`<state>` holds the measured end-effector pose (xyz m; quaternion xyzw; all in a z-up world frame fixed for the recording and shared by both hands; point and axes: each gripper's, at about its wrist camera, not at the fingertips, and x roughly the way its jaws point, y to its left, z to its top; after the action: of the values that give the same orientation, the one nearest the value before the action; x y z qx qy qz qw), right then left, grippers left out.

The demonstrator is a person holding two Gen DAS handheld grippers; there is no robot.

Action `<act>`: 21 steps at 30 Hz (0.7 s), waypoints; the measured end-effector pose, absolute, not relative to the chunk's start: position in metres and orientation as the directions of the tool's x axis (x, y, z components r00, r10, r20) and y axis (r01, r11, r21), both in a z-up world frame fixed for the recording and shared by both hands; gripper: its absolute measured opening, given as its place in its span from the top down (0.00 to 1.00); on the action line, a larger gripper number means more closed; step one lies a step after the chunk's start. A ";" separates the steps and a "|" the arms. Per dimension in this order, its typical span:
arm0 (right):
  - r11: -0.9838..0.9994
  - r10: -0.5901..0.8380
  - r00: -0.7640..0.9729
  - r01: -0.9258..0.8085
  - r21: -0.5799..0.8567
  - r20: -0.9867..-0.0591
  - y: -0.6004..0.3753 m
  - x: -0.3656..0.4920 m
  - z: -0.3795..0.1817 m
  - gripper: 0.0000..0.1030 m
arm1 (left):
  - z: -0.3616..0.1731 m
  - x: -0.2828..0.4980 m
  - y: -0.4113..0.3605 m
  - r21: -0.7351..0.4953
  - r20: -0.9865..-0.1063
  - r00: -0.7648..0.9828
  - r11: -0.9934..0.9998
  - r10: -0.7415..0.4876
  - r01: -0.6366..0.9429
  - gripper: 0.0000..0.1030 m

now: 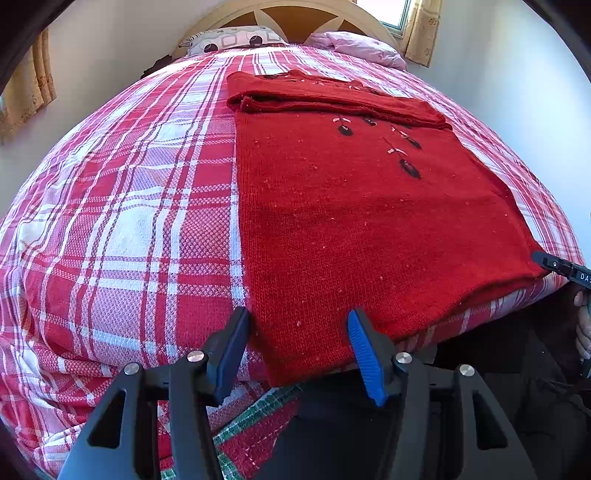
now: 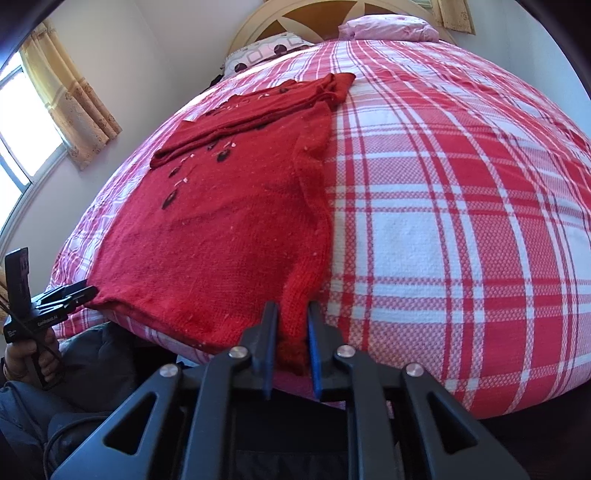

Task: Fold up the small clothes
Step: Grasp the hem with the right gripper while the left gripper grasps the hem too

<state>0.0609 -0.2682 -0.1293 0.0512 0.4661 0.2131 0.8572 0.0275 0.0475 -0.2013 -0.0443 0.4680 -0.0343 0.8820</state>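
Observation:
A red knitted sweater (image 1: 354, 206) with dark embroidered flowers lies flat on the bed, its sleeves folded across the top. It also shows in the right wrist view (image 2: 221, 236). My left gripper (image 1: 299, 325) is open, its jaws astride the sweater's near left hem corner. In the right wrist view the left gripper (image 2: 79, 293) touches the hem's far left corner. My right gripper (image 2: 291, 321) is shut on the sweater's near right hem corner. Its tip (image 1: 554, 264) shows at the right edge of the left wrist view.
The bed is covered by a red and white plaid sheet (image 1: 122, 221), (image 2: 461, 206). Two pillows (image 1: 236, 38) lie by the wooden headboard (image 1: 291, 11). Curtained windows (image 2: 33, 122) are on the walls. The sweater's hem hangs at the bed's near edge.

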 end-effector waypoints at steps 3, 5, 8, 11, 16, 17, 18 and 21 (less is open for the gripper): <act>0.900 0.425 0.473 -0.311 0.305 -0.772 -0.271 0.062 -0.130 0.84 | -0.201 0.026 0.048 -0.110 -0.827 0.552 0.994 -0.106 0.025 0.45; 0.900 0.424 0.473 -0.313 0.303 -0.772 -0.271 0.062 -0.129 0.84 | -0.201 0.025 0.046 -0.090 -0.823 0.559 0.995 -0.100 0.044 0.65; 0.901 0.423 0.480 -0.317 0.297 -0.769 -0.270 0.061 -0.129 0.85 | -0.197 0.024 0.046 -0.110 -0.815 0.565 0.992 -0.129 0.067 0.92; 0.893 0.441 0.481 -0.317 0.318 -0.758 -0.271 0.061 -0.128 0.88 | -0.195 0.025 0.052 -0.159 -0.806 0.567 0.985 -0.166 0.063 0.93; 0.875 0.482 0.494 -0.315 0.367 -0.724 -0.277 0.061 -0.122 0.89 | -0.180 0.024 0.066 -0.272 -0.749 0.614 0.960 -0.251 0.061 0.93; 0.867 0.497 0.494 -0.315 0.386 -0.713 -0.280 0.061 -0.120 0.89 | -0.176 0.023 0.068 -0.285 -0.735 0.626 0.956 -0.263 0.067 0.93; 0.860 0.509 0.495 -0.315 0.401 -0.704 -0.281 0.062 -0.118 0.89 | -0.172 0.022 0.069 -0.298 -0.720 0.637 0.952 -0.275 0.074 0.93; 0.840 0.542 0.494 -0.314 0.442 -0.680 -0.285 0.062 -0.115 0.89 | -0.166 0.022 0.070 -0.304 -0.705 0.651 0.949 -0.282 0.082 0.93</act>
<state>0.0624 -0.2848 -0.1146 0.1308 0.4363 0.2506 0.8542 0.0218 0.0698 -0.1661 -0.1231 0.4053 -0.1012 0.9002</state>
